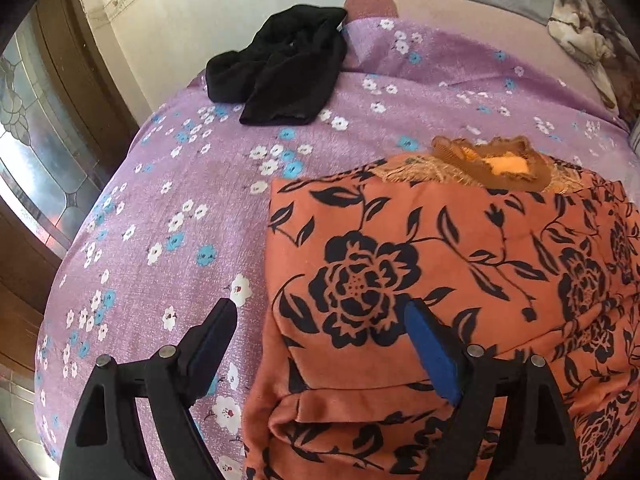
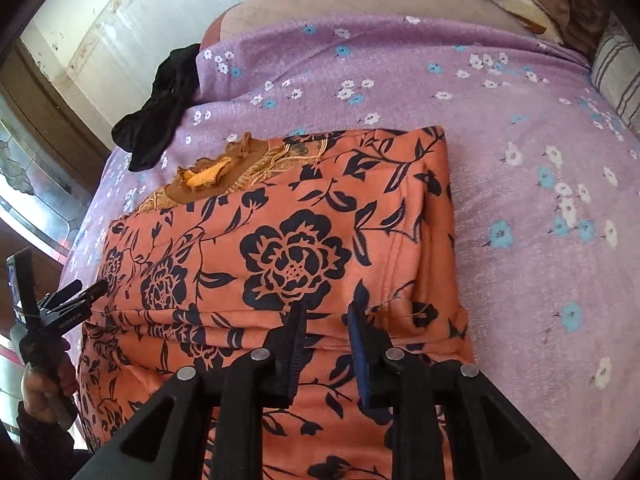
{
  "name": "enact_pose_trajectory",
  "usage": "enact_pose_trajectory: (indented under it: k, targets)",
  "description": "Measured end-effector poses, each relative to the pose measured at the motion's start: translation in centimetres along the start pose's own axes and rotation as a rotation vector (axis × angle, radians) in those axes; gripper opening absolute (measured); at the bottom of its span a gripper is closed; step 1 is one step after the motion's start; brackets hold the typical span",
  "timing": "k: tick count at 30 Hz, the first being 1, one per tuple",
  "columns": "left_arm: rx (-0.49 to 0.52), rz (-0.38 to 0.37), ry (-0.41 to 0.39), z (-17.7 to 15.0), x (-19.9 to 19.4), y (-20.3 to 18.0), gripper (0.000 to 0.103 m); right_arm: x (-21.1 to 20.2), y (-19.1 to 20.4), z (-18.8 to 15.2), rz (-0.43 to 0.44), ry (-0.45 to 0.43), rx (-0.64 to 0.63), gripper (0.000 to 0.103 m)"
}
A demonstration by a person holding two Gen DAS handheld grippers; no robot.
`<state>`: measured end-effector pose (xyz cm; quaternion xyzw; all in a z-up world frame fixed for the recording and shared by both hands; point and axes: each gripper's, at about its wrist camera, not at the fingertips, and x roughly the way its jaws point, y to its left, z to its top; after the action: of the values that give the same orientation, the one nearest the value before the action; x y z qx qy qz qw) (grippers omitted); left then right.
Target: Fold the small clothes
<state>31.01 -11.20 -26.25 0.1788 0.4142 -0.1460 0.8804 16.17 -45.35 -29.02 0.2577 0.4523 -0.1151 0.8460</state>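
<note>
An orange garment with black flowers (image 1: pixel 420 264) lies folded into a rectangle on the purple flowered bedspread (image 1: pixel 168 208); its brown lace collar (image 1: pixel 492 164) shows at the far end. It also shows in the right wrist view (image 2: pixel 288 240). My left gripper (image 1: pixel 320 320) is open and empty, hovering over the garment's near left corner. My right gripper (image 2: pixel 330 312) is partly open and empty, its fingertips just above the garment's near fold. The left gripper also appears in the right wrist view (image 2: pixel 86 290) at the garment's left edge.
A crumpled black garment (image 1: pixel 280 68) lies at the bed's far left corner, also in the right wrist view (image 2: pixel 160 108). A blanket (image 1: pixel 588 36) and a striped pillow (image 2: pixel 616 76) lie at the far right. A wall and a wooden glass-panelled door (image 1: pixel 44 128) stand left of the bed.
</note>
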Motion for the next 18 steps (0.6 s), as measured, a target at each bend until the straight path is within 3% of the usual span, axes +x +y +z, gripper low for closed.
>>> enact_pose_trajectory:
  k: [2,6,9,18]
  targets:
    - [-0.004,-0.015,-0.013,0.0,-0.5,-0.6,0.086,-0.2,-0.3,0.7,-0.010,-0.010,0.013,0.024]
    - [0.034,0.008,0.048,-0.6,1.3,-2.3,0.086,1.9,-0.9,2.9,-0.002,-0.007,0.088,0.024]
    - [0.041,0.017,0.059,-1.4,2.6,-2.6,0.088,5.2,-1.8,2.9,-0.060,0.070,0.151,0.025]
    - [-0.007,0.010,0.071,-1.2,3.3,-1.8,0.098,4.9,-1.2,1.8,-0.086,-0.007,0.056,0.025]
